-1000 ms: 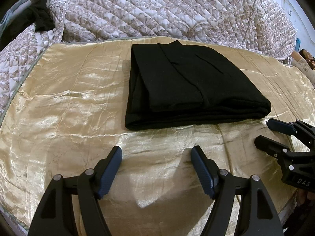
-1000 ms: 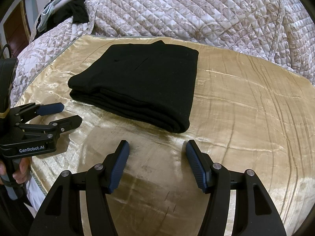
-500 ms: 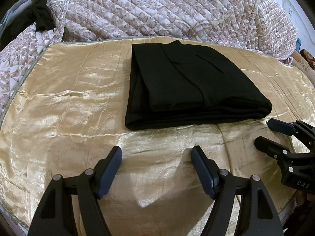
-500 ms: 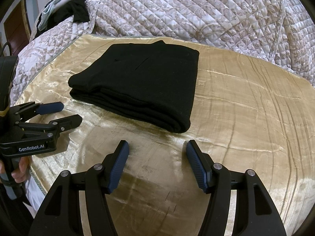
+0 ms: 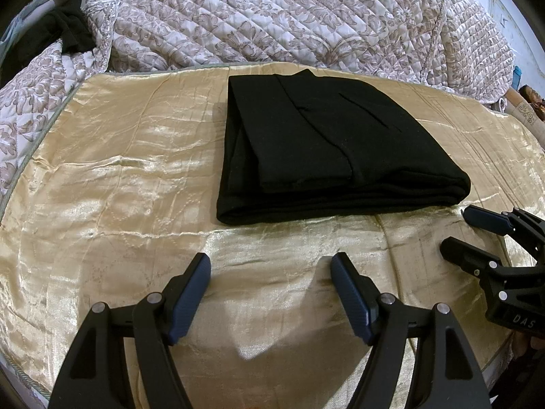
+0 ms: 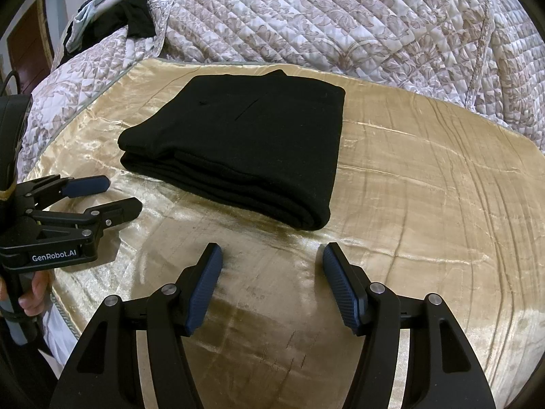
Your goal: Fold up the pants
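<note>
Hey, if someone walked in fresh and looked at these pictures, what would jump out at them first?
The black pants, folded into a neat stack in the middle of the shiny gold bedspread. Next, the left gripper and right gripper, both open and empty, hovering just short of the stack. Behind lies a quilted floral blanket.

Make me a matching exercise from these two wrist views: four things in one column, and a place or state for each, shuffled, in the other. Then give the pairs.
Things
1. black pants
2. gold satin sheet
3. quilted floral cover
4. left gripper

Places or states
A. bunched up behind the gold area
B. folded into a flat stack
C. open, nothing between the pads
D. spread out, wrinkled, under the folded stack

Pairs: 1-B, 2-D, 3-A, 4-C
</note>
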